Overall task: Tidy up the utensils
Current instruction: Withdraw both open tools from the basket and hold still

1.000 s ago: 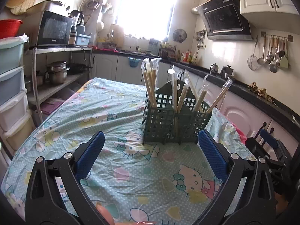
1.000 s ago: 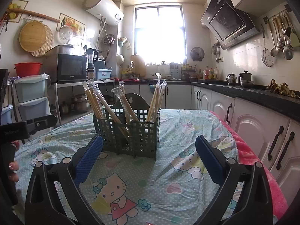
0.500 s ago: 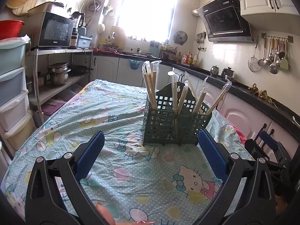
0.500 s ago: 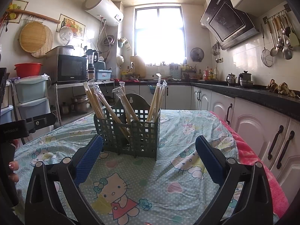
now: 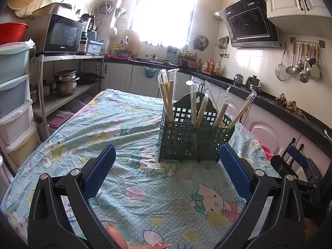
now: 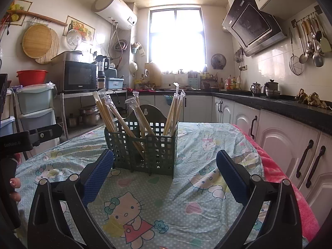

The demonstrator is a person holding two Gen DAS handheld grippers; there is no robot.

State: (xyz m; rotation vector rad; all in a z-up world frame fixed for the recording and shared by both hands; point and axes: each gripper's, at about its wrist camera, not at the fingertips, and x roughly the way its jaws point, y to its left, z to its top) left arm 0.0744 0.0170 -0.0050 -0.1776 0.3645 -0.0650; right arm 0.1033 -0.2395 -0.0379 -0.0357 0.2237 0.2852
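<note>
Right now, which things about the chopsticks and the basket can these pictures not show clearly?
- Chopsticks, both views: lower ends hidden behind the basket lattice.
- Basket floor: hidden by its walls and the chopsticks.
- Exact chopstick count: wrappers overlap.
- Table near edge: cut off by the left gripper and right gripper.

I saw a dark green lattice caddy (image 5: pixel 195 139) standing on a pale turquoise cloth (image 5: pixel 128 124) printed with white dots, pink hearts and white cartoon cats in pink and red dresses. The chopsticks (image 5: pixel 167 99) in it were pale tan wood inside clear wrappers. My left tongs (image 5: pixel 167 172) had black frames with blue dimpled pads (image 5: pixel 99 171); the right tongs (image 6: pixel 165 170) looked the same. A pink-red blanket (image 6: pixel 290 188) edged the bench under the cloth. The cabinets (image 6: pixel 280 145) were white with black handles, under a black speckled countertop (image 6: pixel 294 108).
</note>
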